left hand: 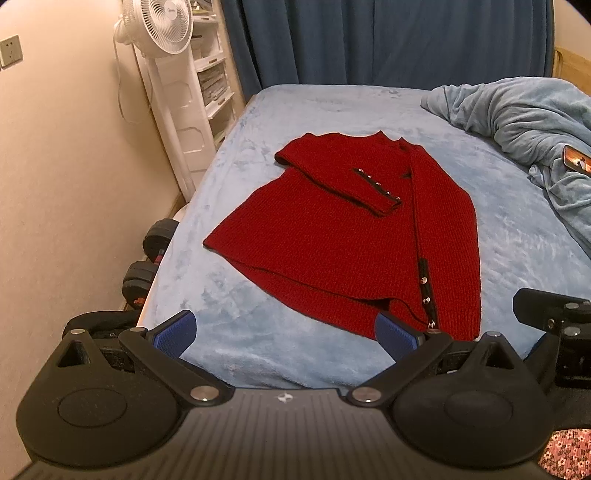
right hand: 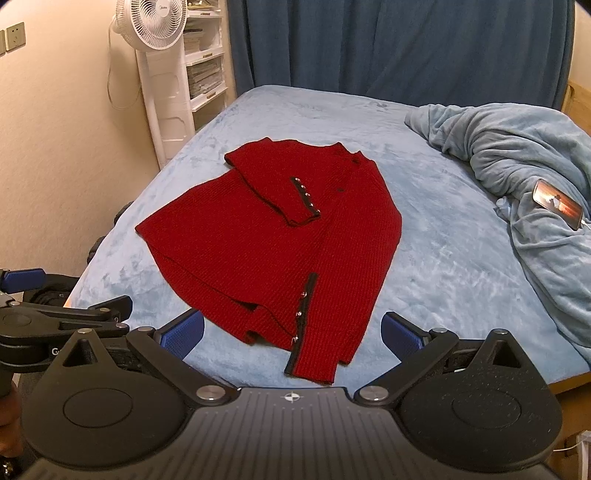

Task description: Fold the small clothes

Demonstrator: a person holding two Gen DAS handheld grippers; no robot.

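A red knitted sweater [left hand: 332, 236] lies flat on the light blue bed [left hand: 295, 110], neck at the far end, hem toward me. Both sleeves are folded over the body; one buttoned cuff [left hand: 380, 192] rests mid-chest, the other sleeve runs down the right side to the hem [right hand: 314, 354]. The sweater also shows in the right wrist view [right hand: 266, 236]. My left gripper [left hand: 286, 332] is open and empty, hovering just before the hem. My right gripper [right hand: 293, 332] is open and empty above the near sleeve cuff.
A crumpled blue blanket [right hand: 517, 155] with a phone [right hand: 557, 203] on it fills the bed's right side. A white fan [left hand: 162, 26] and shelves stand at the left wall. Dumbbells [left hand: 147, 258] lie on the floor beside the bed. Blue curtains [right hand: 388, 44] hang behind.
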